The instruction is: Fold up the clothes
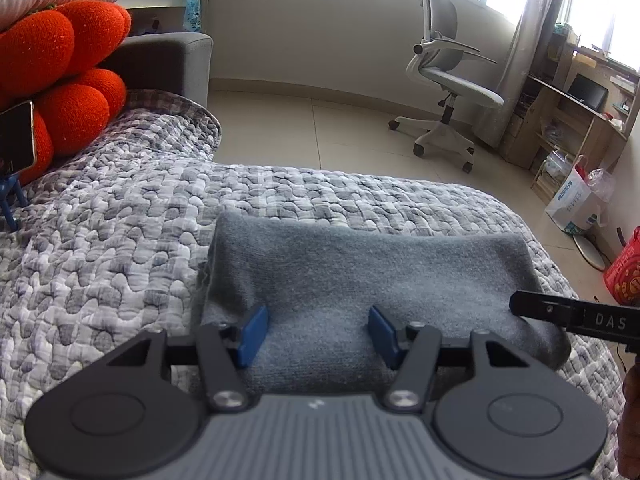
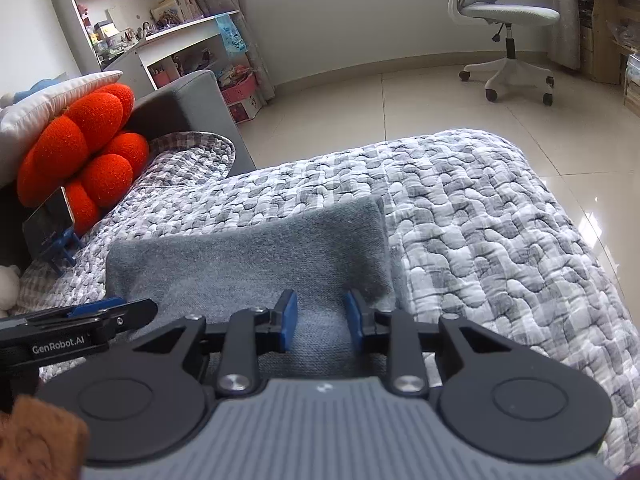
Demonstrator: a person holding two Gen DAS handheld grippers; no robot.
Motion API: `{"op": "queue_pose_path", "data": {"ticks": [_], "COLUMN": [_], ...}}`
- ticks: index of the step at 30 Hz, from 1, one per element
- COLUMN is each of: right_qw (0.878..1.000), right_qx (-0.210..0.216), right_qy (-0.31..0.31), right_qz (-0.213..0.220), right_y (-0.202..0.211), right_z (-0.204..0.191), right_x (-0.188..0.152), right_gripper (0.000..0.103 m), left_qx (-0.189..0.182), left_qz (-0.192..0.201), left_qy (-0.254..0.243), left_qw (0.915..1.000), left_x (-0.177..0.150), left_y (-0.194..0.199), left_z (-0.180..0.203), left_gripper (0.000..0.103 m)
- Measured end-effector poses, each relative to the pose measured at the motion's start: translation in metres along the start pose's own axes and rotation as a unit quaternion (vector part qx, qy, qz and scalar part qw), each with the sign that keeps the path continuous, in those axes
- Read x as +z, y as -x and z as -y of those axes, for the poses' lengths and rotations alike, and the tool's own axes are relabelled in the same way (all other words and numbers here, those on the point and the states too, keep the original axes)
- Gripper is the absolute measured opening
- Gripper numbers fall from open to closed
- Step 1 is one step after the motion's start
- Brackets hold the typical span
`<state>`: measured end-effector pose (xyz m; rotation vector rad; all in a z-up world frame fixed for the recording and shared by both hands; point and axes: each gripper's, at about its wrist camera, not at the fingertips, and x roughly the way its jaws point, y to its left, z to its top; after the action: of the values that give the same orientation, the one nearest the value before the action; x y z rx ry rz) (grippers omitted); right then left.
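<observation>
Grey sweater (image 1: pixel 372 280) lies folded into a compact block on the quilted bed cover (image 1: pixel 120 240), near its front edge. Left gripper (image 1: pixel 318 334) over its near edge, jaws spread, pads apart with cloth between but not pinched. Right gripper (image 2: pixel 320 326) same, gap narrower, nothing clamped. Both look poised to take the near edge for another fold or to tidy it

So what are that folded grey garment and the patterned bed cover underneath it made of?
The grey garment looks like a soft knit, perhaps wool or fleece: matte, with a fuzzy nap and thick rounded folds. The bed cover looks like quilted cotton or a similar woven cloth: puffy stitched cells in a grey and white check, slightly crinkled. The fibre of either cannot be told by eye.
</observation>
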<state>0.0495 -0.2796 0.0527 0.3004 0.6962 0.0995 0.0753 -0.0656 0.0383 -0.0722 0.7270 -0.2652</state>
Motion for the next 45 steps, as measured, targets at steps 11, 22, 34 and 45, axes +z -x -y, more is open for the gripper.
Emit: {"op": "queue_pose_path", "data": {"ticks": [11, 22, 34, 45], "right_qw": [0.997, 0.996, 1.000, 0.995], "right_qx": [0.049, 0.029, 0.005, -0.014], "right_qy": [0.063, 0.086, 0.021, -0.098], "right_qz": [-0.007, -0.008, -0.004, 0.000], "right_y": [0.005, 0.005, 0.007, 0.011], "right_z": [-0.029, -0.032, -0.007, 0.038], "right_x": [-0.007, -0.011, -0.002, 0.004], "right_gripper": [0.036, 0.036, 0.030, 0.039], "left_qx": [-0.009, 0.007, 0.004, 0.021], "left_qz": [0.022, 0.030, -0.003, 0.017], "left_qy": [-0.048, -0.052, -0.033, 0.111], "left_qw": [0.9986, 0.9982, 0.9994, 0.9934], "left_x": [-0.007, -0.007, -0.007, 0.008], "left_y": [0.010, 0.014, 0.008, 0.018], "left_z": [0.019, 0.016, 0.004, -0.066], "left_gripper": [0.056, 0.056, 0.060, 0.058]}}
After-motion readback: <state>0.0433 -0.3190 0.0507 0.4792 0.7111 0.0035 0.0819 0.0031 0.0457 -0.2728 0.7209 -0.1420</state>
